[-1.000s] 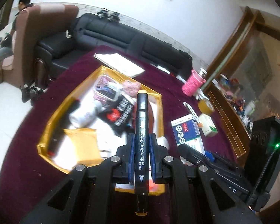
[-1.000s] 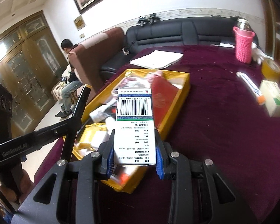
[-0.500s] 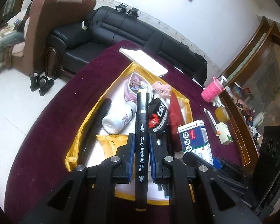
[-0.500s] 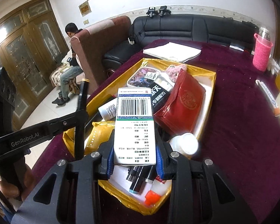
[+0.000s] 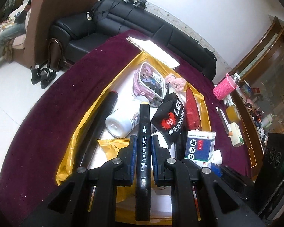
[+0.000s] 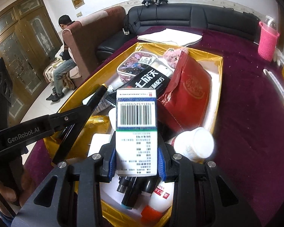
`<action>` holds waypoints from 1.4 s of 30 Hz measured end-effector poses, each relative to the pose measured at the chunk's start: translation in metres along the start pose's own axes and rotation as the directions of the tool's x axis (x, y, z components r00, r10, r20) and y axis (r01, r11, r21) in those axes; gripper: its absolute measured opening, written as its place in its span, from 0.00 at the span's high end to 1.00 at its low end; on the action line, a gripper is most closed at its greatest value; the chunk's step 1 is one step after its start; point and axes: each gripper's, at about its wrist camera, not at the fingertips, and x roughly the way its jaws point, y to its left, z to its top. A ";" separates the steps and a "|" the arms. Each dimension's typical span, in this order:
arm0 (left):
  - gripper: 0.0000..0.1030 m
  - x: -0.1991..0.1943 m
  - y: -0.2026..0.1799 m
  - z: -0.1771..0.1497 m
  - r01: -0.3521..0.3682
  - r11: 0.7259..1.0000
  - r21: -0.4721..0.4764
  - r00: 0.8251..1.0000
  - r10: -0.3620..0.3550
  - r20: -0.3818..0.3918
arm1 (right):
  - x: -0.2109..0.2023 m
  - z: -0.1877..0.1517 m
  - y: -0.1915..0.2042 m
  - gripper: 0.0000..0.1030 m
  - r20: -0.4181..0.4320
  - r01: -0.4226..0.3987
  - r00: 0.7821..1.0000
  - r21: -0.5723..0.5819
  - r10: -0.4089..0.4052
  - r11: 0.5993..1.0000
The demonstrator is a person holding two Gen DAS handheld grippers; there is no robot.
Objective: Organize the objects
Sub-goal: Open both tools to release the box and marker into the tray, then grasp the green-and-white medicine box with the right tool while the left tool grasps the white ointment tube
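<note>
My left gripper (image 5: 143, 144) is shut on a black art marker (image 5: 143, 151) that points forward over the gold tray (image 5: 79, 124). My right gripper (image 6: 136, 158) is shut on a white and blue medicine box (image 6: 136, 130) with a barcode on top, held above the same tray (image 6: 220, 70). In the left wrist view that box (image 5: 199, 147) hangs at the tray's right side. The right wrist view has the left gripper (image 6: 93, 102) and its marker at the left. The tray holds a white bottle (image 5: 121, 121), a black packet (image 5: 170, 119), a red pouch (image 6: 187, 96), a purple case (image 5: 149, 81), markers (image 6: 130, 191) and a white cup (image 6: 196, 144).
The tray lies on a maroon tablecloth (image 6: 251, 124). White papers (image 6: 170, 36) lie beyond it, a pink knitted holder (image 6: 268, 39) at the far right, with a pen (image 6: 278, 89) and a small green-white box (image 5: 236, 138). A black sofa (image 5: 142, 26) stands behind. A person sits at far left (image 6: 63, 62).
Both grippers have come forward and down over the tray, which now fills more of each view. Each keeps hold of its object.
</note>
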 end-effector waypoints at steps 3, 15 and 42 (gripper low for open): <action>0.89 0.000 0.000 0.000 -0.002 1.000 0.000 1.000 0.002 0.002 | 0.002 -0.001 0.001 0.69 0.003 -0.002 1.000 -0.003 0.002 1.000; 0.64 -0.012 -0.007 0.000 -0.004 1.000 -0.002 1.000 0.004 0.030 | -0.013 -0.005 -0.007 0.60 -0.033 -0.043 0.998 0.024 0.044 0.999; 0.54 -0.004 -0.186 -0.063 0.091 0.928 0.361 0.993 -0.058 -0.101 | -0.133 0.026 -0.260 0.19 0.099 0.389 0.900 0.255 -0.424 0.885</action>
